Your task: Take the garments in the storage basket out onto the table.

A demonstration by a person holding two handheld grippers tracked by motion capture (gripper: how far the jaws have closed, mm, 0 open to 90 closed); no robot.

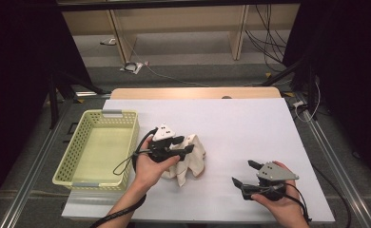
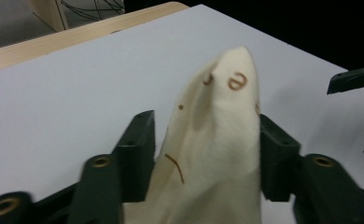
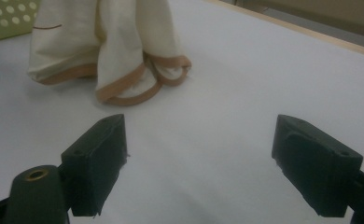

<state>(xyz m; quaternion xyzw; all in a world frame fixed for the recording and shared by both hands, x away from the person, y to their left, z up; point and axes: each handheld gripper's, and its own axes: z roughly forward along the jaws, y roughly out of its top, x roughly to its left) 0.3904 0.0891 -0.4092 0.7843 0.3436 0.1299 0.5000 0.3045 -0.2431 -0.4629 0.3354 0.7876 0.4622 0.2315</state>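
Cloth (image 2: 217,154) stands between my left claw's (image 1: 182,145) jaws, long axis upright, its tip pointing up and hem resting mid-table (image 1: 250,128); a gap shows at one jaw, so no grip. My right claw (image 1: 244,174) gapes, holding nothing, well apart.

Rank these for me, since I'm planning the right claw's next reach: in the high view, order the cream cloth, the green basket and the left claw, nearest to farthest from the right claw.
1. cream cloth, mid-table, to its left.
2. left claw, at the cloth.
3. green basket, far left edge.
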